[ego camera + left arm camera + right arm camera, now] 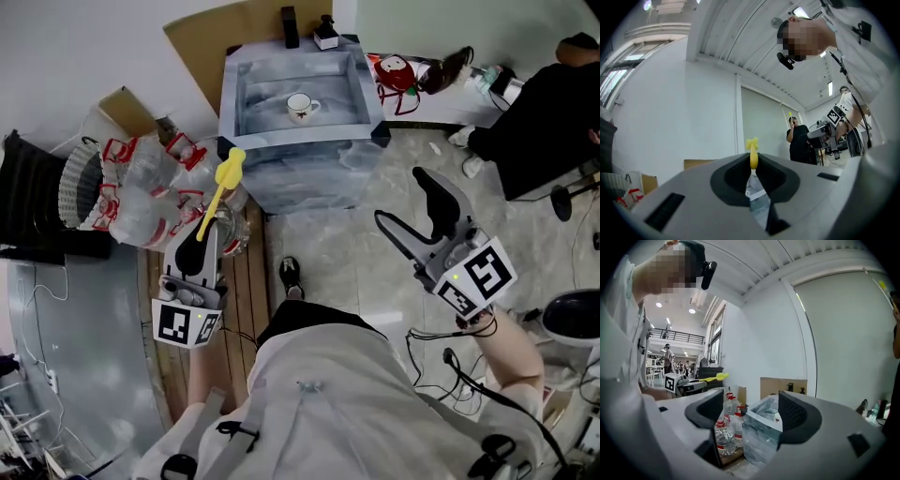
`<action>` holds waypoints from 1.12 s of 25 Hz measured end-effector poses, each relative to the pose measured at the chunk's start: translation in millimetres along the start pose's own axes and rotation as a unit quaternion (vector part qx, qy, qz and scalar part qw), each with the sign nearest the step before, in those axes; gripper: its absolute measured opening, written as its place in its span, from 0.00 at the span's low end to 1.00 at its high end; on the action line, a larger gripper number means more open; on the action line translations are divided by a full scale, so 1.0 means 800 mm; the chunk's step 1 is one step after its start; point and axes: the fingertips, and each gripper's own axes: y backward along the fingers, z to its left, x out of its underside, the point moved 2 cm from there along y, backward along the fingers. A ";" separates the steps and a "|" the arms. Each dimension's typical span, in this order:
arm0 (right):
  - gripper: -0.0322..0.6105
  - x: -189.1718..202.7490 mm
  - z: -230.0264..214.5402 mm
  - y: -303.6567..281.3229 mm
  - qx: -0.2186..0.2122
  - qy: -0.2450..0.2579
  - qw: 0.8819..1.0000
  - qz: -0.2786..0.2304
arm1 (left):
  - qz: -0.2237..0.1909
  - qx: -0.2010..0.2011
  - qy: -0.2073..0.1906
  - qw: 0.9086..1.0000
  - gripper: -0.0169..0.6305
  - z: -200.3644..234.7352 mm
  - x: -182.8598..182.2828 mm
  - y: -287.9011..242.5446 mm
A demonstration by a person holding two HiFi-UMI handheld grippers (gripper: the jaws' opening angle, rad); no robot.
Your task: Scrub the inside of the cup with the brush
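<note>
A white cup (300,107) with a dark mark stands upright inside the grey basin (300,142) ahead of me. My left gripper (202,239) is shut on the handle of a yellow brush (221,187), whose head points toward the basin's near left corner, above the bottles. In the left gripper view the brush (753,152) sticks up between the closed jaws of the left gripper (753,176). My right gripper (401,197) hangs over the floor to the right of the basin, jaws wide open and empty. The right gripper view looks between the right gripper's open jaws (750,413) at the basin (761,427).
A pack of water bottles (150,187) sits on a wooden pallet (248,281) left of the basin. Cardboard (234,37) leans behind it. Two dark dispensers (325,33) stand on the basin's back rim. A person in black (544,103) is at the far right. Cables lie by my right arm.
</note>
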 end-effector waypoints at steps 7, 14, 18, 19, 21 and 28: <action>0.60 -0.021 -0.040 -0.091 0.031 -0.011 0.999 -0.002 | 0.015 0.042 0.005 0.999 0.08 0.089 0.017 -0.074; 0.60 -0.018 -0.062 -0.161 0.056 -0.014 0.998 0.013 | 0.025 0.077 0.014 0.997 0.08 0.160 0.035 -0.124; 0.60 -0.022 -0.071 -0.188 0.064 -0.004 0.998 0.022 | 0.030 0.102 0.029 0.994 0.08 0.184 0.053 -0.147; 0.60 -0.024 -0.073 -0.196 0.066 -0.002 0.998 0.024 | 0.033 0.111 0.030 0.993 0.08 0.190 0.058 -0.153; 0.61 -0.025 -0.077 -0.211 0.070 0.001 0.997 0.025 | 0.039 0.124 0.031 0.991 0.08 0.202 0.066 -0.165; 0.61 -0.022 -0.107 -0.238 0.075 -0.013 0.996 0.041 | 0.030 0.127 0.048 0.990 0.08 0.226 0.069 -0.200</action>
